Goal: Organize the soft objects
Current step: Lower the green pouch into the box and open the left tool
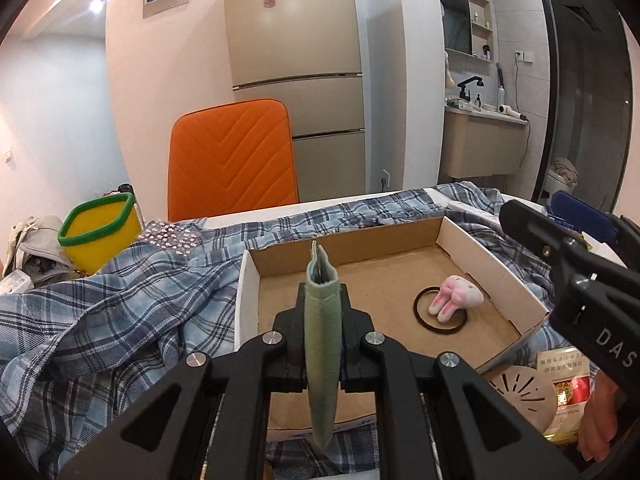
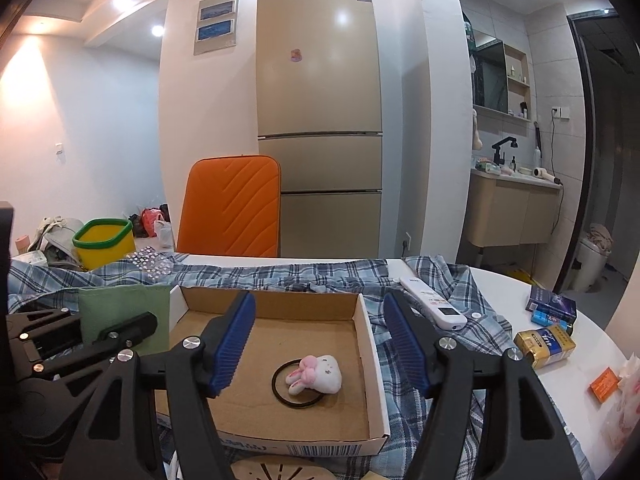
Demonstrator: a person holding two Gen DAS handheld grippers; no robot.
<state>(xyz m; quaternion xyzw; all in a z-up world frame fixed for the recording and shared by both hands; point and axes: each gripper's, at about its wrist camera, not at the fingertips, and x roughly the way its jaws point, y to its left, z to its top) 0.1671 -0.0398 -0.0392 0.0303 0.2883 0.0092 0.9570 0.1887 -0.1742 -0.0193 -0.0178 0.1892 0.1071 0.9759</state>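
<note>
One folded green cloth point(image 1: 322, 344) is pinched edge-on between the pressed-together fingers of the left gripper point(image 1: 322, 312), hanging above the near-left part of a shallow cardboard box point(image 1: 460, 232); its upper end stands above the fingers and its lower end droops below them. Inside the box, toward its right wall, a small pink-and-white plush bunny point(image 2: 318, 374) lies on the cardboard floor, joined to a dark hair tie point(image 2: 298, 400) that circles flat beneath it. The right gripper point(image 2: 320, 344) hovers over the near edge of the box with its blue-padded fingers point(image 2: 236, 340) spread apart, nothing between them, the bunny lying below the gap. The box rests on a blue plaid shirt point(image 2: 432, 400) spread across the white tabletop point(image 2: 500, 284). A white remote control point(image 2: 434, 308) lies on the shirt just beyond the box's far-right corner, and small packs point(image 2: 544, 348) sit near the tabletop's right edge. An orange chair point(image 2: 232, 208) stands behind the far edge.
</note>
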